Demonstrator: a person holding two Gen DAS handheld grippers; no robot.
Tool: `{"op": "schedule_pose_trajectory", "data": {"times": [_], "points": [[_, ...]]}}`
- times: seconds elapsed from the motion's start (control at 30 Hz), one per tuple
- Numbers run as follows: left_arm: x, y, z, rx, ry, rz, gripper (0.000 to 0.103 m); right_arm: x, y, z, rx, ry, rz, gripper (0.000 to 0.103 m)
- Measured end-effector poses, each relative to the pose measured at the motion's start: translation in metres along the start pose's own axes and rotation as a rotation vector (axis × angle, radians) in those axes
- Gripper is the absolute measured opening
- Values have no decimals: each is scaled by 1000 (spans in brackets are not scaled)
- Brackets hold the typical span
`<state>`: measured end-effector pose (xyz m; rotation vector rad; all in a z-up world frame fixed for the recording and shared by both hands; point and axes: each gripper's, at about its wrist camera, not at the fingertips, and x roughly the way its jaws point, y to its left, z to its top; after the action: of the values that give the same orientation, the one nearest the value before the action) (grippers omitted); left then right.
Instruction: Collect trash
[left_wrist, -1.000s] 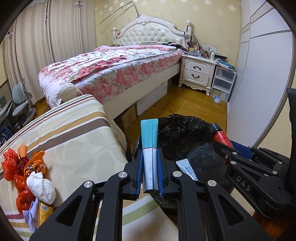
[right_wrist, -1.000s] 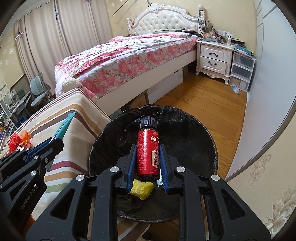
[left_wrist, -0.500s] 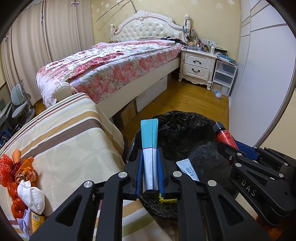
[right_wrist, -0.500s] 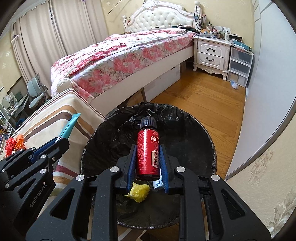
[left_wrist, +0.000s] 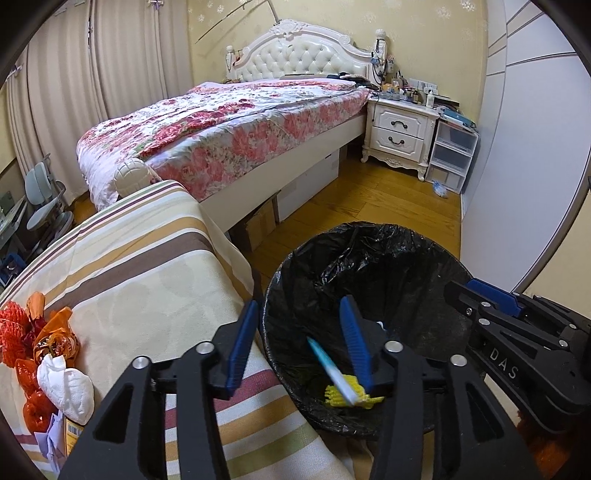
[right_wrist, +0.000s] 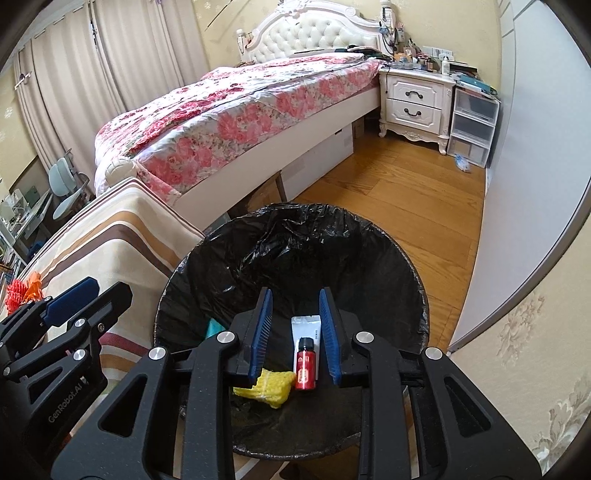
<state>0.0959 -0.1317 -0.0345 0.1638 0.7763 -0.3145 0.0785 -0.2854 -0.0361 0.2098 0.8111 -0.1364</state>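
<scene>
The round trash bin lined with a black plastic bag (right_wrist: 295, 258) stands on the wood floor just beside the striped beige-and-brown cloth-covered surface (left_wrist: 140, 273). Inside it, the small red bottle with a black cap (right_wrist: 305, 365) lies on the bottom, a flat white tube (right_wrist: 306, 326) at its 12 o'clock and a crumpled yellow mesh net (right_wrist: 269, 384) touching it at 9 o'clock. In the left wrist view a slim blue-and-white tube (left_wrist: 332, 371) shows blurred and tilted inside the bin, above the yellow net.

The right gripper (right_wrist: 295, 332) hangs over the bin mouth, its blue-padded jaws spread apart and holding nothing; the bottle sits below, between them. The left gripper (left_wrist: 299, 339) is spread wide and holds nothing, one finger over the striped cloth, the other over the bin.

On the cloth at 9 o'clock of the bin lies more trash: red and orange mesh netting (left_wrist: 22, 332) and a crumpled white tissue (left_wrist: 66, 387). At 12 o'clock stands a bed with a pink floral quilt (left_wrist: 229, 125), with a white two-drawer nightstand (left_wrist: 400, 134) at 1 o'clock.
</scene>
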Motion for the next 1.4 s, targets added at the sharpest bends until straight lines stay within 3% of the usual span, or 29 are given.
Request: {"op": "schedule_pose_trajectory", "data": {"times": [0.27,0.53,0.93,1.4], "points": [[-17,12,-3,-27,-15,12,64,-12,5,-3,-6,-13,-1,40],[-44,33,-13,-55,-29,27,66,-25,21,-15,-25,-11,12,51],[-87,86,-49,-120,-37,109,67,-39,72,-41,-124,21,82,55],[-125,168,-96,-261,-38,245,70,-53,165,-65,-294,45,194,56]]}}
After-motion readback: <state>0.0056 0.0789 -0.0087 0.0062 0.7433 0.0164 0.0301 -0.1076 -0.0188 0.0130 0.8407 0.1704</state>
